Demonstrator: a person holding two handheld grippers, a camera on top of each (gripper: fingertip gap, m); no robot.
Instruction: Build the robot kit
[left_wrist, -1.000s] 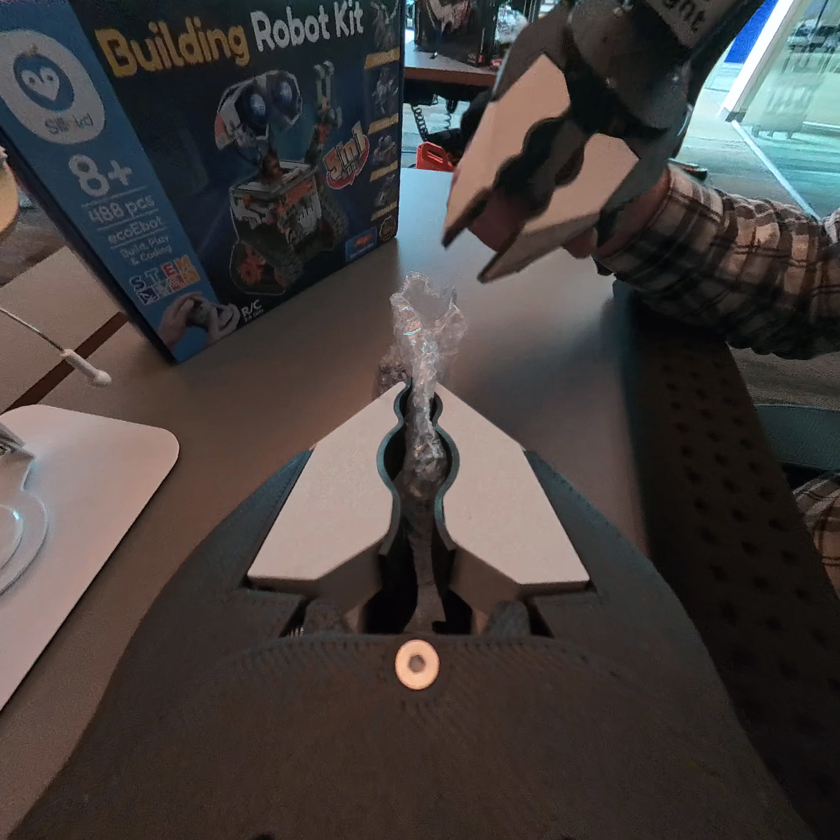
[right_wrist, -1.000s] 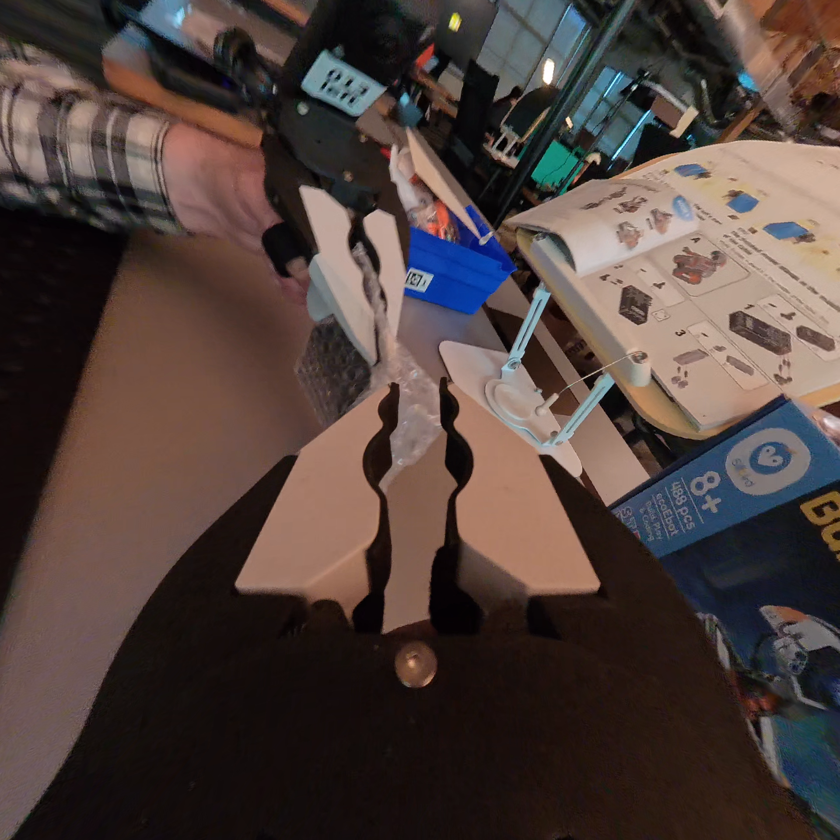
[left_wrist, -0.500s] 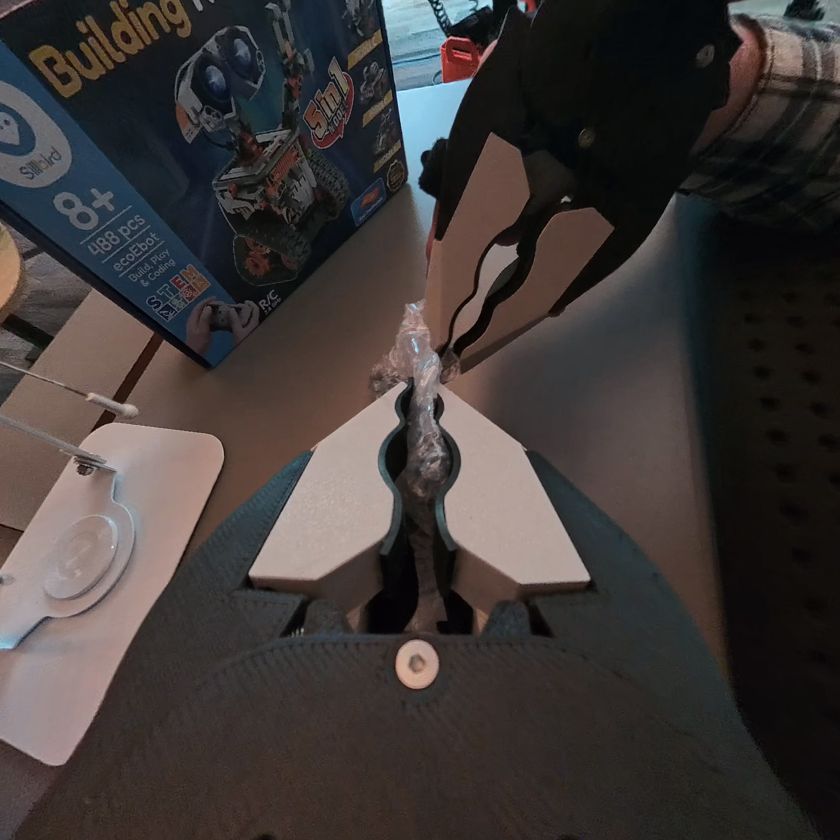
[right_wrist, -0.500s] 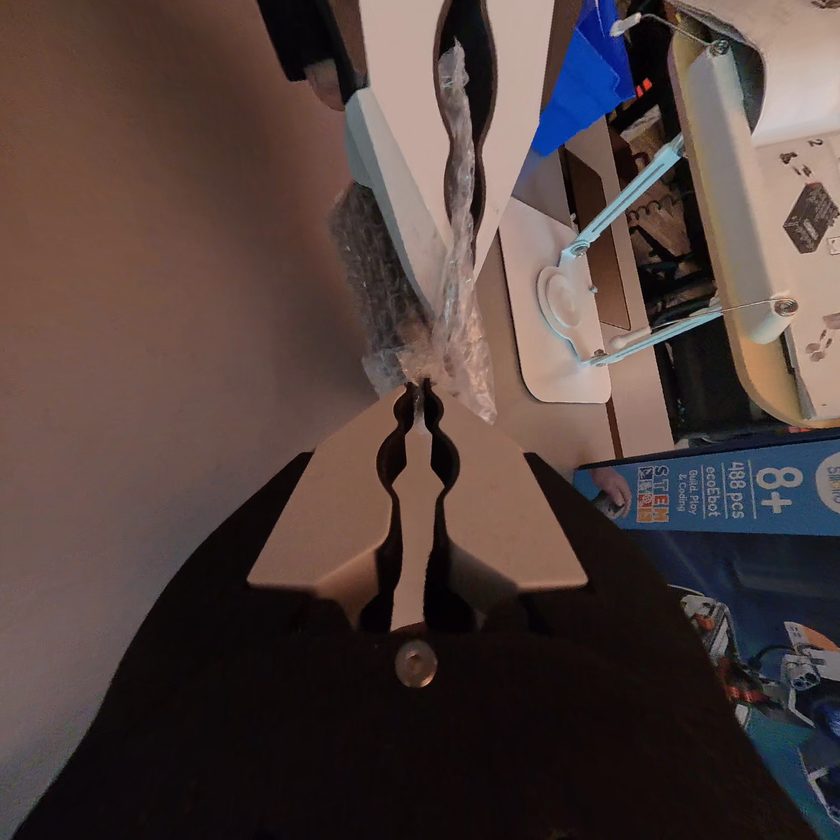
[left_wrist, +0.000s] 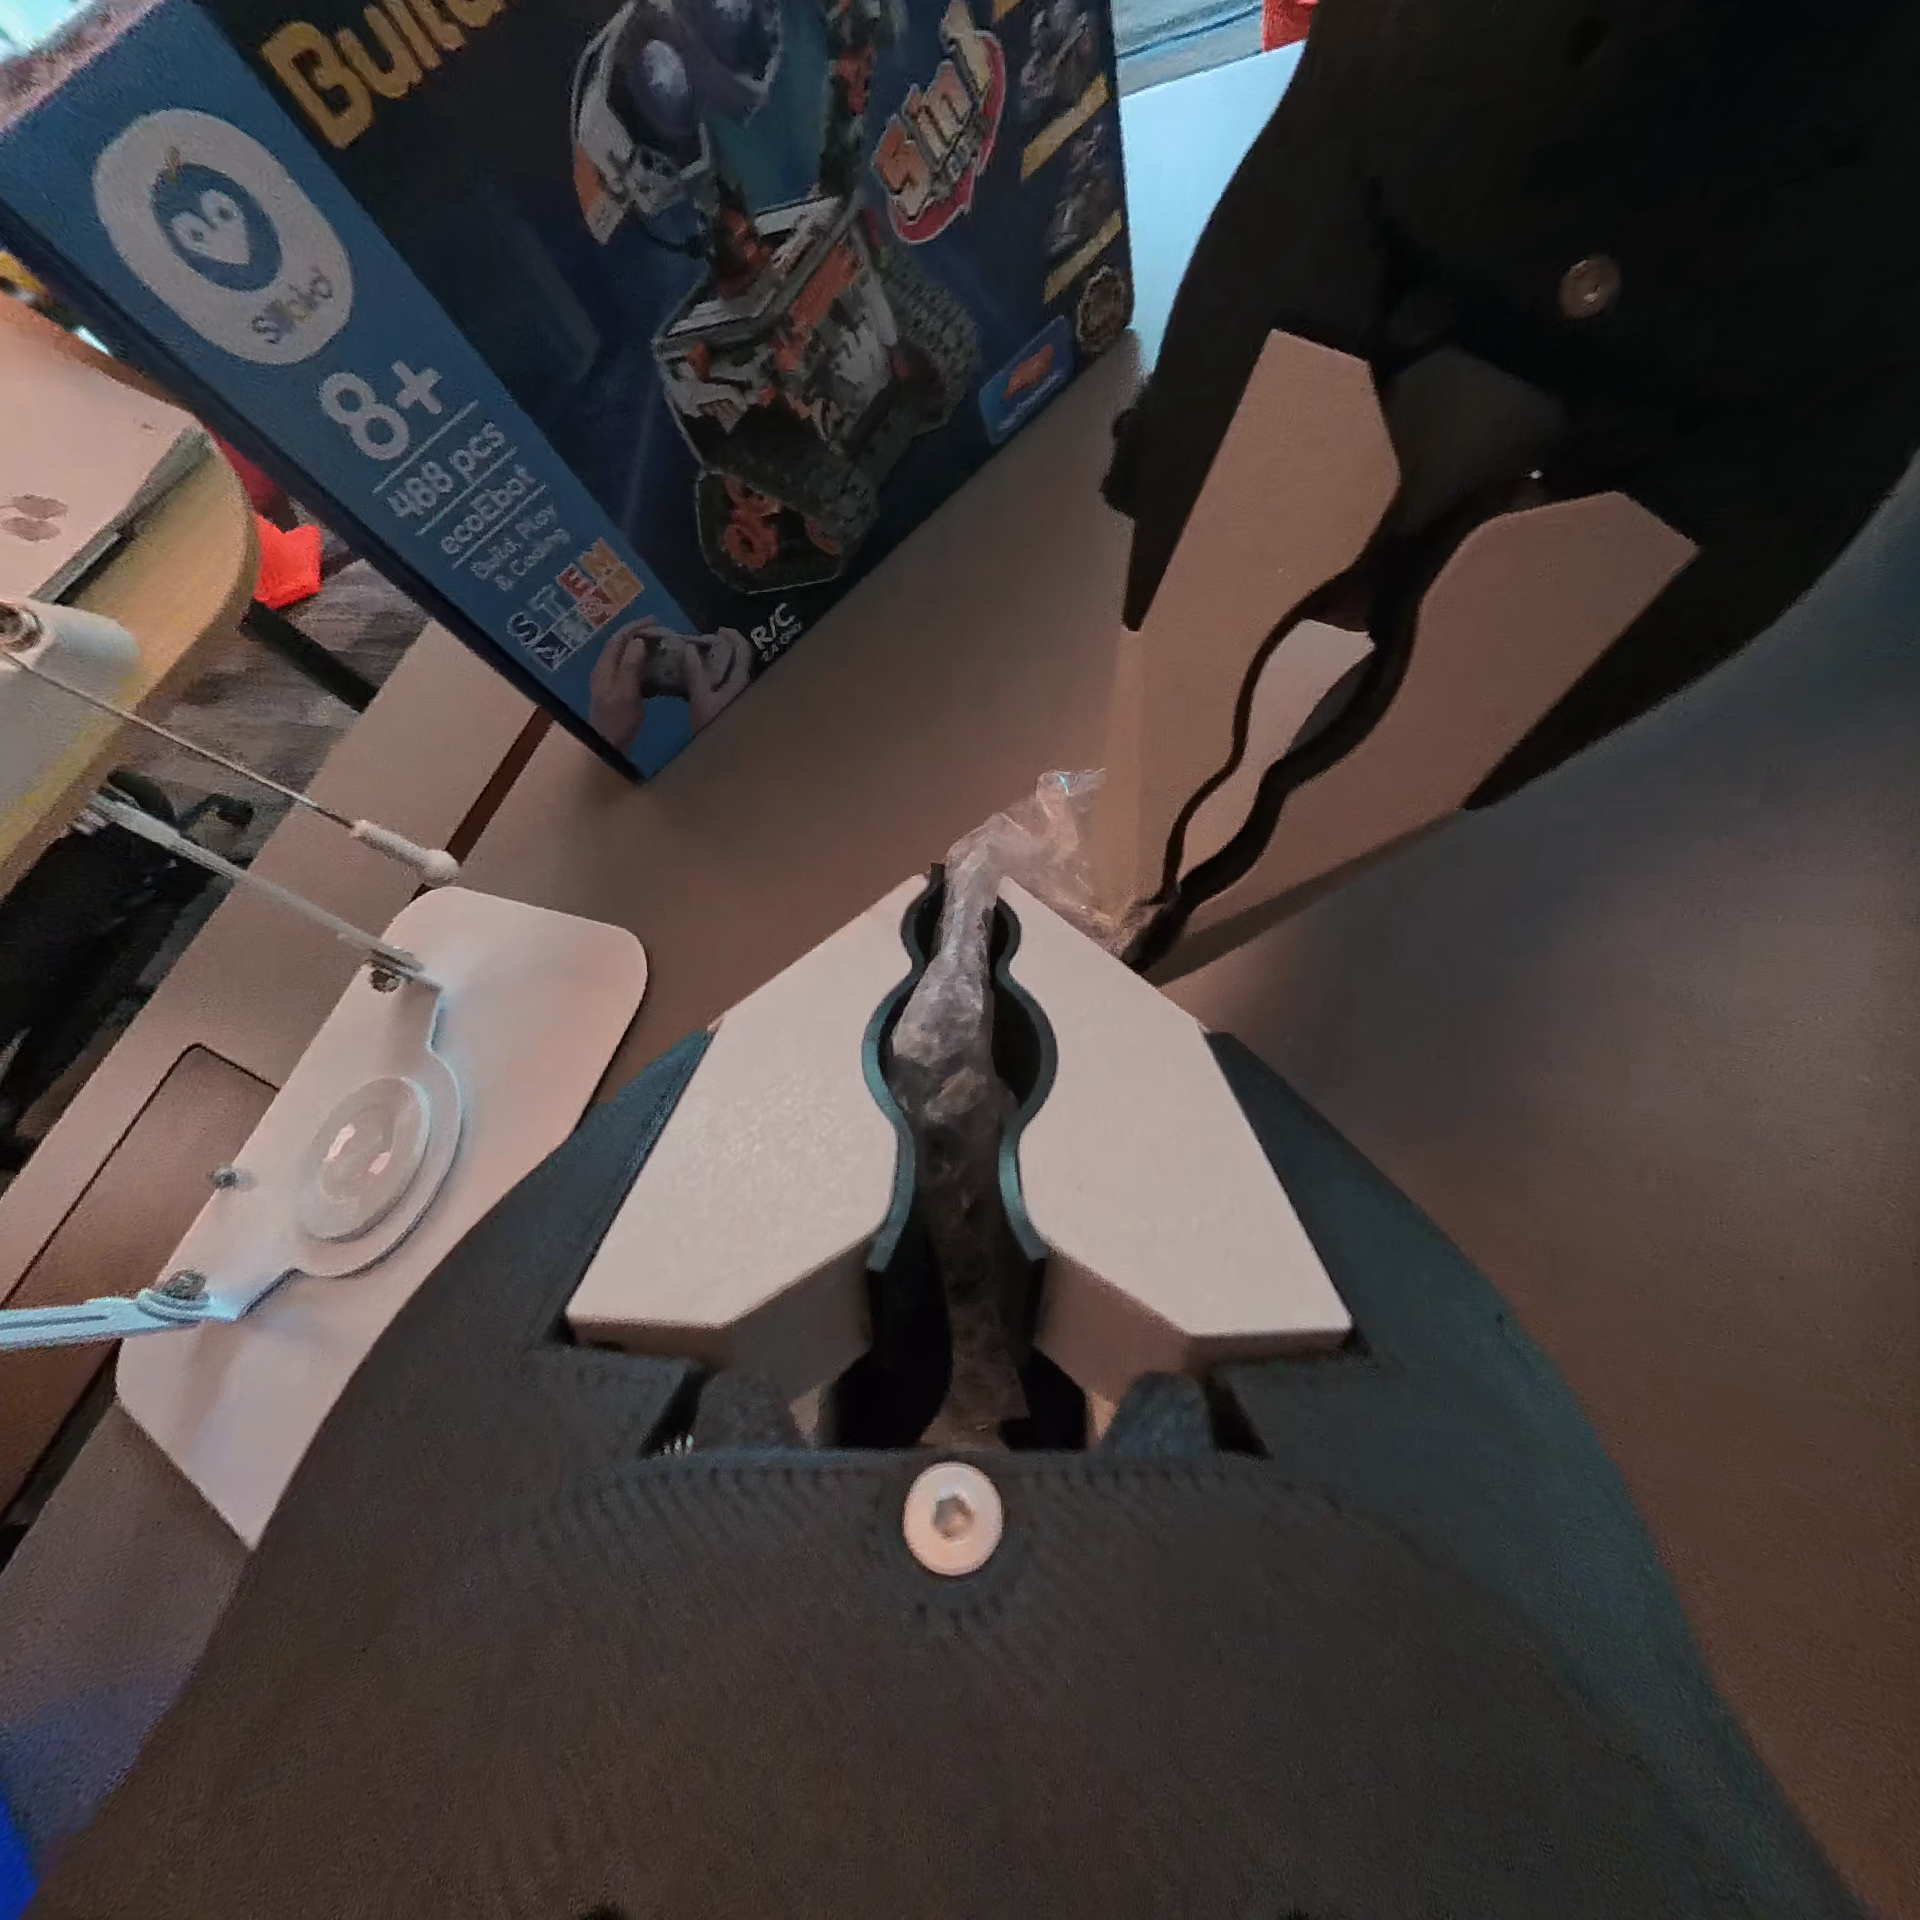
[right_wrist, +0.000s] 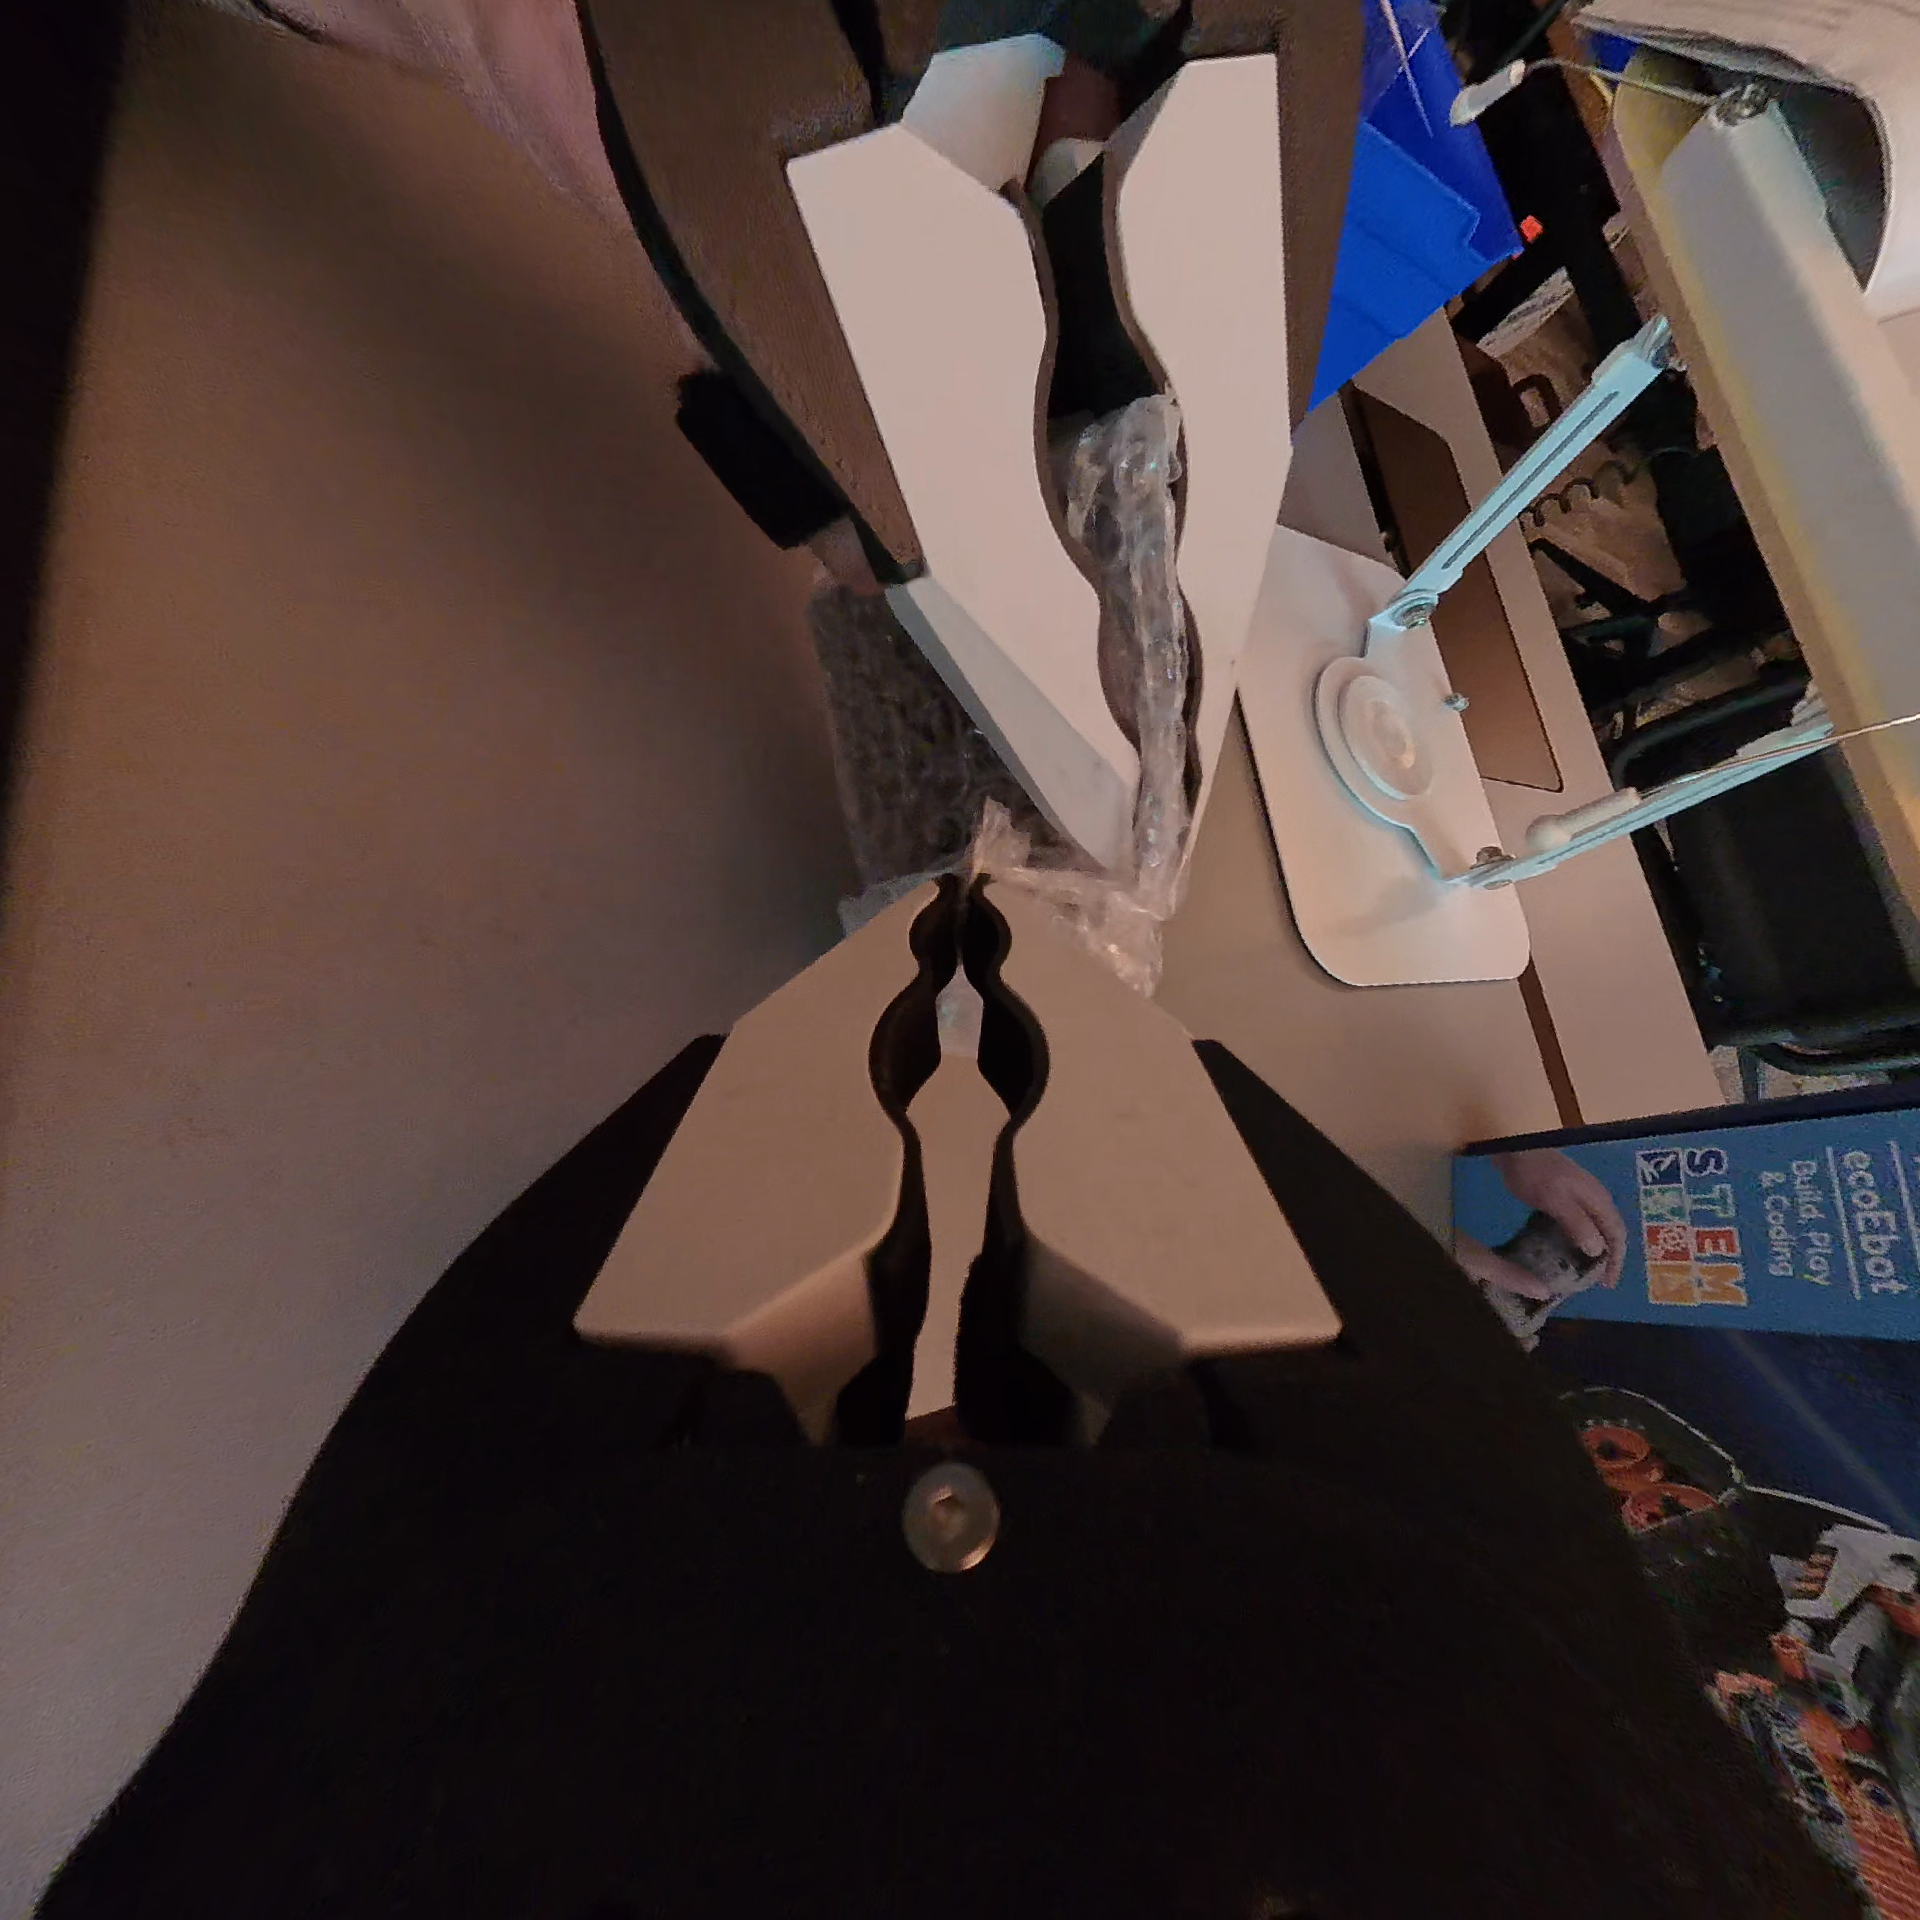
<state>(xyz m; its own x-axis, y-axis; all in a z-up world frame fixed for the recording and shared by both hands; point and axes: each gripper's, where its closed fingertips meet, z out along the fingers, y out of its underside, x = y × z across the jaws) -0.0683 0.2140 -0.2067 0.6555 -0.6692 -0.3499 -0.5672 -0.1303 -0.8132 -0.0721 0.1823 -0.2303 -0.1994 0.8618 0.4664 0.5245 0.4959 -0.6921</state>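
My left gripper (left_wrist: 961, 899) is shut on a twisted strip of clear bubble wrap (left_wrist: 951, 1049) that runs the length of its jaws and pokes out past the tips. My right gripper (right_wrist: 961, 888) is shut, its tips pinching a loose edge of the same bubble wrap (right_wrist: 1117, 883). In the left wrist view the right gripper (left_wrist: 1143, 935) comes in from the upper right, tips beside my left fingertips. In the right wrist view the left gripper (right_wrist: 1158, 842) points toward me, with a dark bubble-wrapped bundle (right_wrist: 894, 748) hanging behind it above the grey table (right_wrist: 416, 831).
A blue robot-kit box (left_wrist: 623, 364) stands on the table beyond the grippers; it also shows in the right wrist view (right_wrist: 1714, 1247). A white stand base (left_wrist: 416, 1091) with thin arms sits at the table edge, holding a booklet board (right_wrist: 1766, 364). A blue bin (right_wrist: 1403, 208) is behind it. My two grippers' fingertips are within a few centimetres of each other.
The right gripper came down from above to the left gripper's tips and closed on the bubble wrap's loose edge. The left gripper kept its hold.
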